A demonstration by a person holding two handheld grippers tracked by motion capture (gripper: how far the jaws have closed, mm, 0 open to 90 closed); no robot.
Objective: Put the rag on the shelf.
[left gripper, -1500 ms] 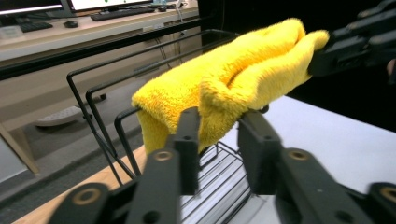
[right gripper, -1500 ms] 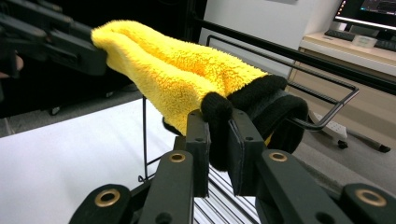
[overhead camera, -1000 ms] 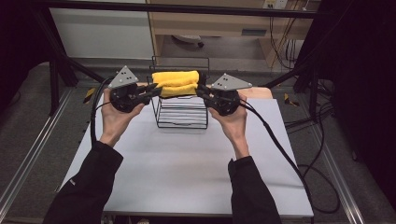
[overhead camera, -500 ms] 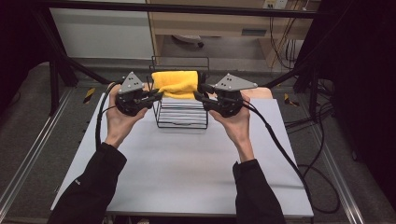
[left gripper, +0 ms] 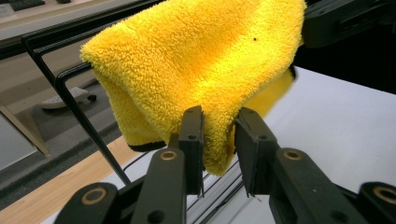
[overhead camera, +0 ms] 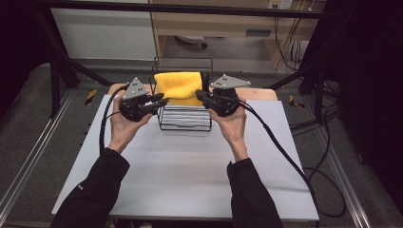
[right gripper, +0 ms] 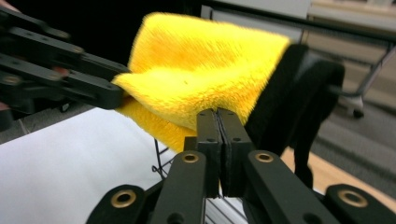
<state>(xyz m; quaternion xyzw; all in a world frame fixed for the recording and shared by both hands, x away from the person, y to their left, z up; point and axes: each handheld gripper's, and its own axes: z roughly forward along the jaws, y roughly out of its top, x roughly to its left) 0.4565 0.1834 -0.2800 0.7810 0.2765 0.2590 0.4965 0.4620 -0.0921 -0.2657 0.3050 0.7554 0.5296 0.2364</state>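
Observation:
A yellow fluffy towel (overhead camera: 179, 85) hangs over the back rail of a black wire basket (overhead camera: 185, 124). My left gripper (overhead camera: 161, 100) is at the towel's left lower corner. In the left gripper view the towel (left gripper: 201, 60) droops into the gap of this gripper (left gripper: 219, 114); its jaws have just been opening and the pads stand off the cloth. My right gripper (overhead camera: 199, 95) is at the towel's right side. Its jaws have just been closing, and in the right gripper view they (right gripper: 218, 112) meet face to face below the towel (right gripper: 205, 65), with no cloth seen between them.
The basket stands at the far middle of a white tabletop (overhead camera: 190, 180). A black cloth (right gripper: 289, 93) hangs on the rail beside the towel. A cable (overhead camera: 275, 142) trails from the right gripper across the table. Dark frame legs and floor lie beyond the table's far edge.
The towel looked doubled over a second ago and now hangs as one flat face over the rail. Both hands have stayed at the basket's sides.

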